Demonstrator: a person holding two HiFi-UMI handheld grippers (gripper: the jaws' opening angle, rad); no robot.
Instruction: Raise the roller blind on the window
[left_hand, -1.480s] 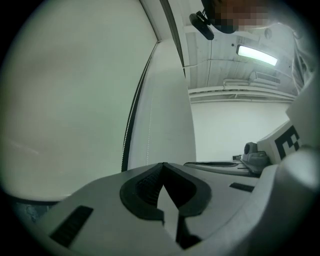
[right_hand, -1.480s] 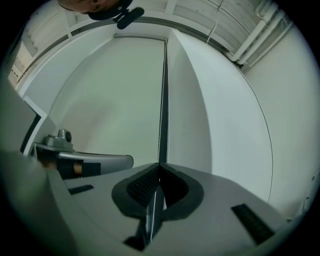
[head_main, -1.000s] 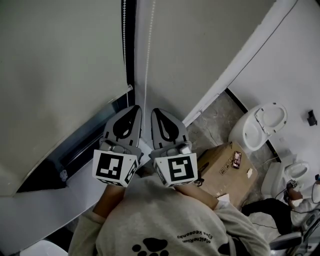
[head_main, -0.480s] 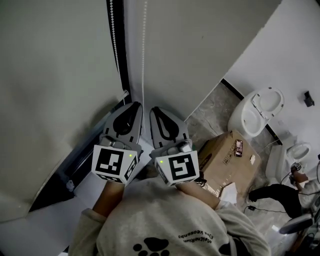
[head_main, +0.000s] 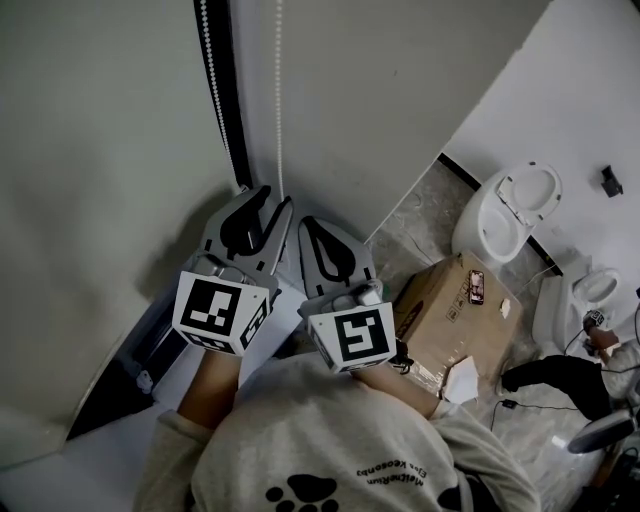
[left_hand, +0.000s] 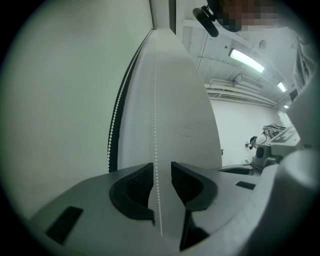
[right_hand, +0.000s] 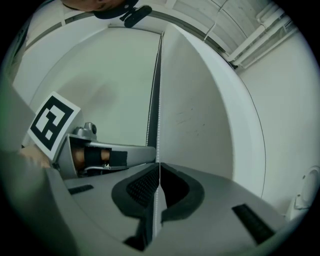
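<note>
the right gripper (right_hand: 159, 169) is clenched on the bead chain (left_hand: 154, 100) beside the lowered roller blind (head_main: 100, 180), likely holding its tension, while the jaws of the left gripper (left_hand: 161, 167) have just been opening around the same strand, seemingly to regrip.

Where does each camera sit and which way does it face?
Head view: on the head, steeply down at left tool, right tool, roller blind; sweatshirt shows.
Left gripper view: on the left tool, along jaws that just opened, bead chain between them.
Right gripper view: on the right tool, jaws shut on that chain.
All share the chain.
</note>
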